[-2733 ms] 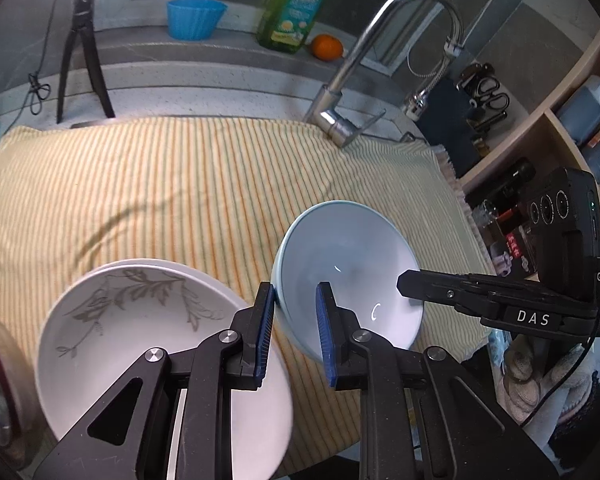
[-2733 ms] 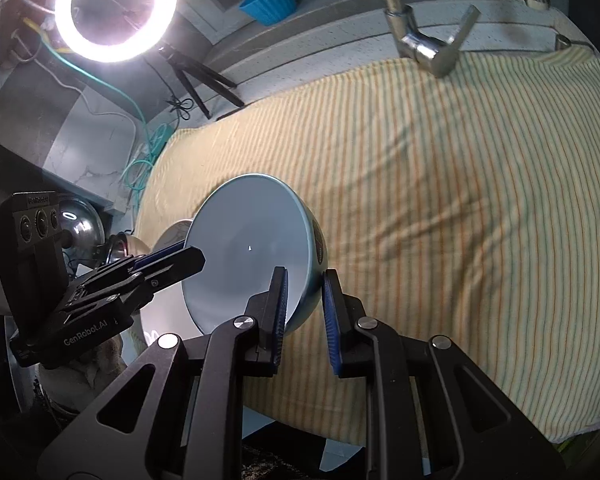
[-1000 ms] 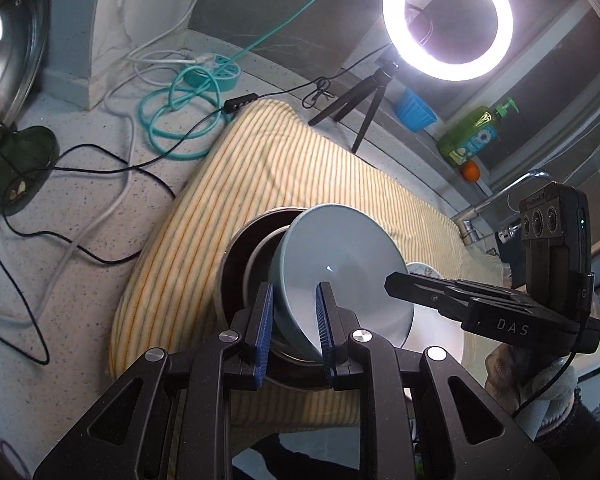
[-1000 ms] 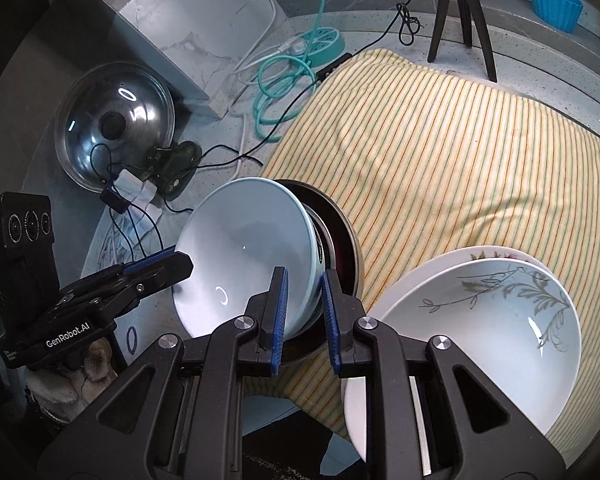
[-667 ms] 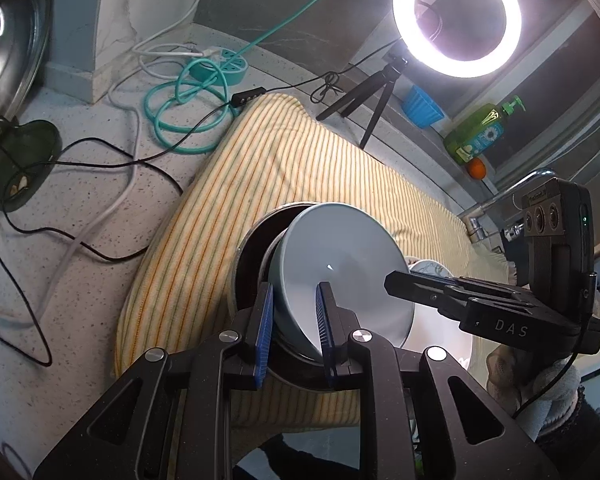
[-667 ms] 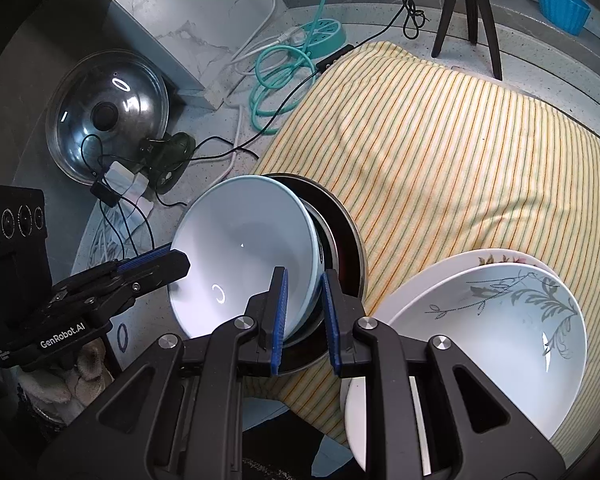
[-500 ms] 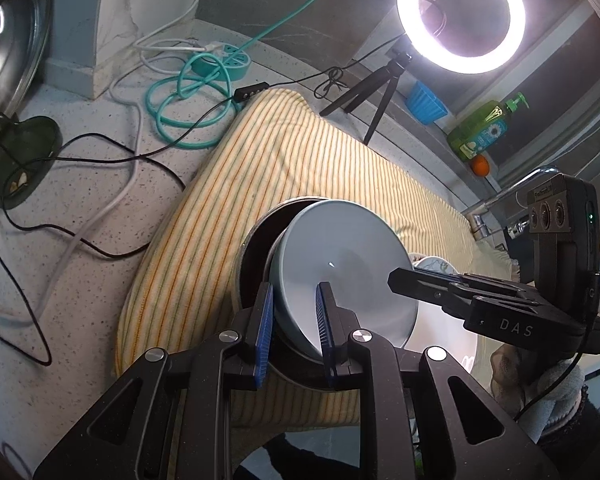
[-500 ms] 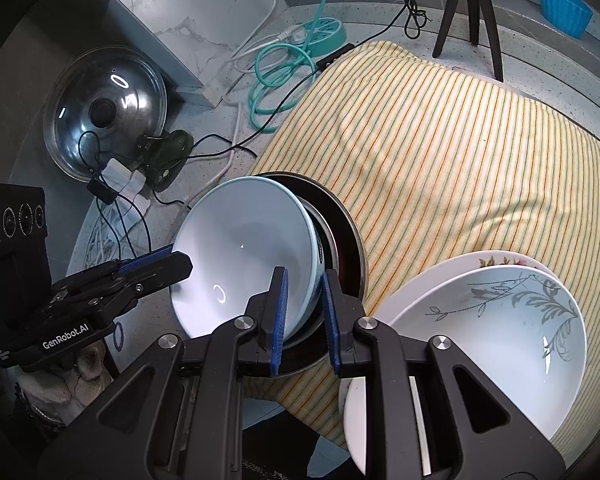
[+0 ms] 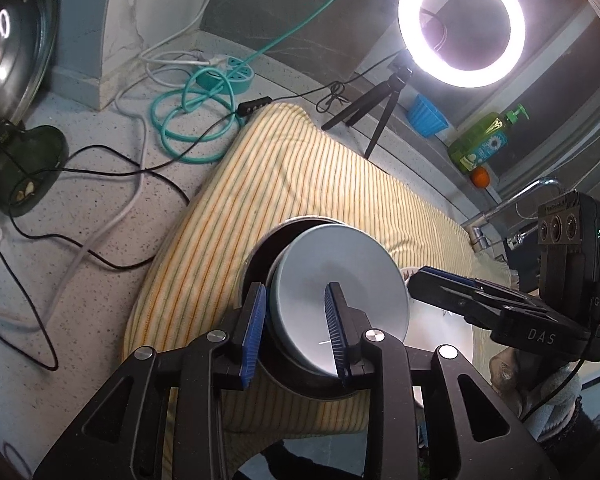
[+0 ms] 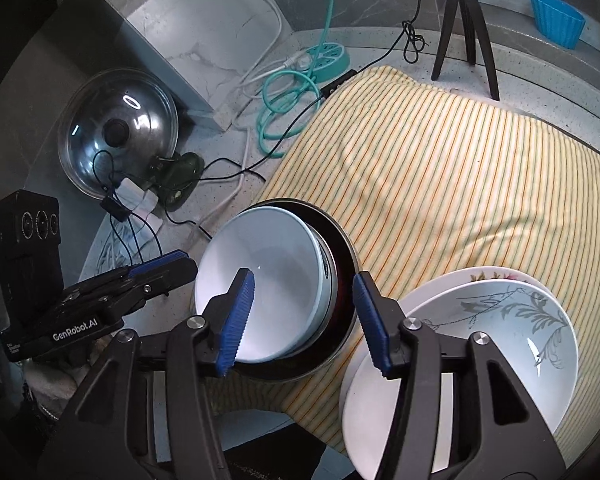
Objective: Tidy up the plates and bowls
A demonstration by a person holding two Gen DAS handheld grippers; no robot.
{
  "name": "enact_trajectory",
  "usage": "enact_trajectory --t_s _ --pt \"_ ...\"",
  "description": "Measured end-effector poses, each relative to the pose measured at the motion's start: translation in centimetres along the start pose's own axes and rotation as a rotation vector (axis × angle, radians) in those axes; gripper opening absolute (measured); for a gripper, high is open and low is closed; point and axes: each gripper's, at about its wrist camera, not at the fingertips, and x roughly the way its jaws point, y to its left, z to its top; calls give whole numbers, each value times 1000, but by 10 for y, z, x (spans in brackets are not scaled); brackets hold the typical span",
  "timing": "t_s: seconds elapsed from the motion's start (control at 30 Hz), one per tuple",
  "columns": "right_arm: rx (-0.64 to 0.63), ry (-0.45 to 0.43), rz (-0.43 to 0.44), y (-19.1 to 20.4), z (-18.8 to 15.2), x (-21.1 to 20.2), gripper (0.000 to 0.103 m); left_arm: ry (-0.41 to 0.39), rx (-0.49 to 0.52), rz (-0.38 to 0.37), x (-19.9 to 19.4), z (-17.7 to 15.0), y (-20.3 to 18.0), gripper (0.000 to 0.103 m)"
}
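Pale-blue bowl (image 10: 272,276) is seen nested in a dark bowl (image 10: 340,264) at the near-left corner of the striped cloth (image 10: 460,184) on the tabletop (image 9: 80,288). Jaws of both grippers have just been opening. The right gripper (image 10: 304,316) is spread wide across the bowl's right rim, pads clear of it. The left gripper (image 9: 294,332) straddles the left rim, pads parted, no pinch evident. Stacked plates (image 10: 500,320) lie just right of the bowls. Withdrawal straight back is judged unobstructed.

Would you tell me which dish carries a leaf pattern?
The white plate topping the stack beside the dark bowl; the light blue bowl is plain.
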Motion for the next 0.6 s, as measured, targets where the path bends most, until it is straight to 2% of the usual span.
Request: enact_trajectory --t_s 0.33,0.5,0.6 --pt "151 -12 36 -44 -12 -9 54 -19 -98 30 1 -2 34 29" --pt "187 -4 54 -53 -17 -4 54 -1 -109 23 6 -9 35 29" --pt "183 10 60 -52 -17 2 45 5 -109 7 9 -9 34 28"
